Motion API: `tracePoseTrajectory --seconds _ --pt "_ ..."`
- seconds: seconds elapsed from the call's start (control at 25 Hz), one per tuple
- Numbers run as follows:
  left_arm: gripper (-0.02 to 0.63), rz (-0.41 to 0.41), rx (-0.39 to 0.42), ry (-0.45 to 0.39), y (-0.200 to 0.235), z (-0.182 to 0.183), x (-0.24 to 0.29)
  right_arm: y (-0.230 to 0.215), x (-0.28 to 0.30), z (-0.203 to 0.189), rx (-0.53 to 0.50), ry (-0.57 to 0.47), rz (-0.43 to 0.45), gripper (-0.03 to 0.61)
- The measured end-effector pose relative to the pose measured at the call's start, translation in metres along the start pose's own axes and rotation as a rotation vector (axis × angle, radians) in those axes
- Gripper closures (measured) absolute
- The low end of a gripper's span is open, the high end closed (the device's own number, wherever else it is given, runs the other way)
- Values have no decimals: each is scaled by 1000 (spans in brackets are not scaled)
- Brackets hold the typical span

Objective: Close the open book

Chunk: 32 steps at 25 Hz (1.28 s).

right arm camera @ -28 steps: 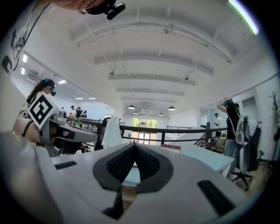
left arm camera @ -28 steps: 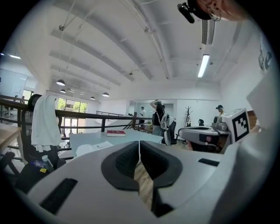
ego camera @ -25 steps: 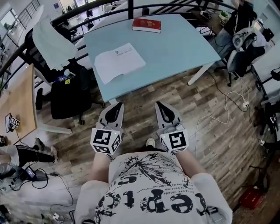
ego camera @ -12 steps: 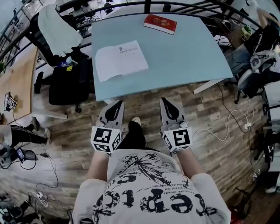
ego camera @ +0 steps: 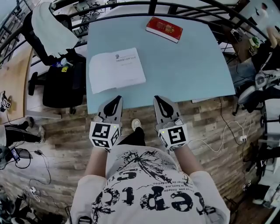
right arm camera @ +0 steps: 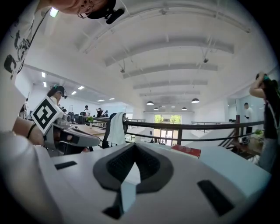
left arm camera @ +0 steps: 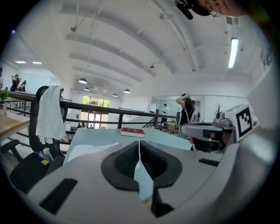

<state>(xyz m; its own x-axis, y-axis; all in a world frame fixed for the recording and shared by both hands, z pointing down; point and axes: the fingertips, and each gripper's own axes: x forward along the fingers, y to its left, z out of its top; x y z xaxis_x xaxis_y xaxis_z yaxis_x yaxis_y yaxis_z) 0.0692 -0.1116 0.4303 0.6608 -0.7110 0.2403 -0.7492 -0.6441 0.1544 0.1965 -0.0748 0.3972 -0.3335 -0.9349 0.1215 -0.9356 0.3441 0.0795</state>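
Observation:
The open book lies flat with white pages up on the near left part of the light blue table. In the left gripper view the open book shows as a pale sheet just left of the jaws. A closed red book rests at the table's far edge. My left gripper hovers at the table's near edge, just short of the open book, jaws shut and empty. My right gripper is level with it to the right, also shut with nothing held.
A black office chair with a white cloth over its back stands at the table's left. A black railing runs behind the table. A wooden desk sits far left; cables trail on the wood floor at right.
The person has stepped up to the table; both grippers came forward from over the floor to the table's near edge. Both stayed shut.

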Motion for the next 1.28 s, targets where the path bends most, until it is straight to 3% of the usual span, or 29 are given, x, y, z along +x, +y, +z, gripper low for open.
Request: tracePoseTrajectory --seconds 0.16,0.44,0.8,0.88,1.0,1.12,1.28 --pt "589 51 -21 17 28 2 38 -28 44 -5 -11 21 47 569" --pt "589 191 -65 -50 82 5 74 -56 110 -22 -12 52 117 570" --pt "589 250 -224 25 116 -71 80 -51 169 -45 39 114 183 571" --pt "589 242 -311 55 116 -91 82 -48 180 -49 33 130 214 570" --pt "589 208 -547 70 115 -120 83 -44 192 -56 32 153 247 570" --pt "589 250 -772 1 129 -140 75 -40 202 -61 68 171 277 570" --pt "570 319 -949 -103 152 -159 63 -30 209 -69 56 192 334 569"
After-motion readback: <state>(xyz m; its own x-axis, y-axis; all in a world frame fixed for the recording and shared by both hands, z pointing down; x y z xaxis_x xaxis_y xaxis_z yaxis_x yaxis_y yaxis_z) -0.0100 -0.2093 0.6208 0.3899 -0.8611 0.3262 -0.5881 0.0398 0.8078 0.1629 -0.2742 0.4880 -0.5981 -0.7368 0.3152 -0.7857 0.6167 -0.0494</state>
